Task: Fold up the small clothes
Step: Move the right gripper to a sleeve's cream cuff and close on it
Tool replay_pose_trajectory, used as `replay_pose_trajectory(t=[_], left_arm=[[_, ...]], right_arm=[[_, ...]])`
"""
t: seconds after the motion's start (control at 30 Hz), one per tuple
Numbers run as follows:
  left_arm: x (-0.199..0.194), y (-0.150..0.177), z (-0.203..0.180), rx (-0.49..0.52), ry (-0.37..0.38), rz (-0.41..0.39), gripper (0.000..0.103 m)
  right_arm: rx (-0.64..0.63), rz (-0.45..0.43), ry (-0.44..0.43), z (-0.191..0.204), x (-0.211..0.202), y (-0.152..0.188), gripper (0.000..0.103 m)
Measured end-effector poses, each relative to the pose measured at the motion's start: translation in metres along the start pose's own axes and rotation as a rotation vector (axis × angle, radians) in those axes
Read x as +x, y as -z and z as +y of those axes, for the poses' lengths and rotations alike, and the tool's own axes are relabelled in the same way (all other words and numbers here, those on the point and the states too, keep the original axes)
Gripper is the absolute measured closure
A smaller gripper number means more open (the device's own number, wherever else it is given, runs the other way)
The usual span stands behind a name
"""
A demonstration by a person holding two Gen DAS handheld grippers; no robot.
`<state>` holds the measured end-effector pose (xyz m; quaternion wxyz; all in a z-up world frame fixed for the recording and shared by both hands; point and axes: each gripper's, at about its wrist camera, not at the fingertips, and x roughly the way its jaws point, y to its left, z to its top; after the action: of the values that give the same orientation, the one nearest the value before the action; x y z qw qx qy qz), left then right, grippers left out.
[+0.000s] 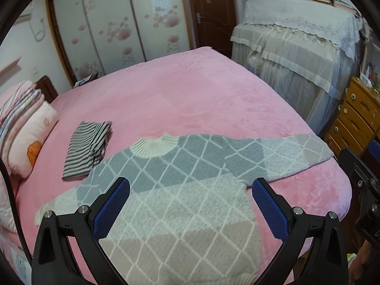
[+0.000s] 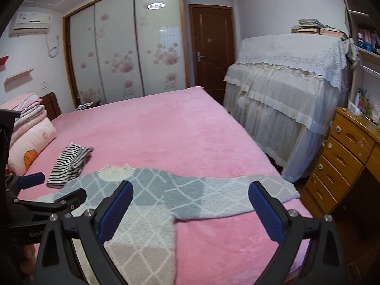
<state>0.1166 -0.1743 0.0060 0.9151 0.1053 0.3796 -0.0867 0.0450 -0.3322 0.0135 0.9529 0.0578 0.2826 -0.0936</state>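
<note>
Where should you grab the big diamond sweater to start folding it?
Probably the sweater by its outstretched sleeve's cuff, coming from the right with the open right tool. That sleeve lies flat, pointing at the bed's edge, so it can swing over the body.

The sweater [image 1: 180, 190] is a fuzzy, matt knit with a ribbed cream collar [image 1: 155, 146], lying on a bed [image 1: 190, 90] covered in plush, slightly sheeny pink fleece. The folded striped garment [image 1: 86, 149] beside it looks like thin, smooth jersey cloth. Both the left gripper [image 1: 190, 204] and right gripper [image 2: 190, 209] have matt black plastic arms, blue textured rubbery pads [image 1: 111, 211] and shiny metal bolts. The drawers [image 2: 342, 161] at right are glossy varnished wood.
</note>
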Motion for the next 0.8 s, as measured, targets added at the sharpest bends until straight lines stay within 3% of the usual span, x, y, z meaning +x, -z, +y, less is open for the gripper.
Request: replay_pose_trajectory(t=[0.27, 0.47, 0.7, 0.8], left_arm=[[0.06, -0.014, -0.064, 0.051, 0.068, -0.012, 0.001], [0.119, -0.011, -0.109, 0.042, 0.113, 0.047, 0.001], [0.167, 0.001, -0.152, 0.039, 0.142, 0.09, 0.001], [0.182, 0.003, -0.17, 0.049, 0.136, 0.08, 0.001]], right_arm=[[0.123, 0.047, 0.116, -0.072, 0.045, 0.015, 0.005], [0.269, 0.134, 0.198, -0.144, 0.086, 0.04, 0.005], [0.456, 0.187, 0.218, -0.214, 0.119, 0.073, 0.005], [0.523, 0.203, 0.196, -0.237, 0.134, 0.085, 0.015]])
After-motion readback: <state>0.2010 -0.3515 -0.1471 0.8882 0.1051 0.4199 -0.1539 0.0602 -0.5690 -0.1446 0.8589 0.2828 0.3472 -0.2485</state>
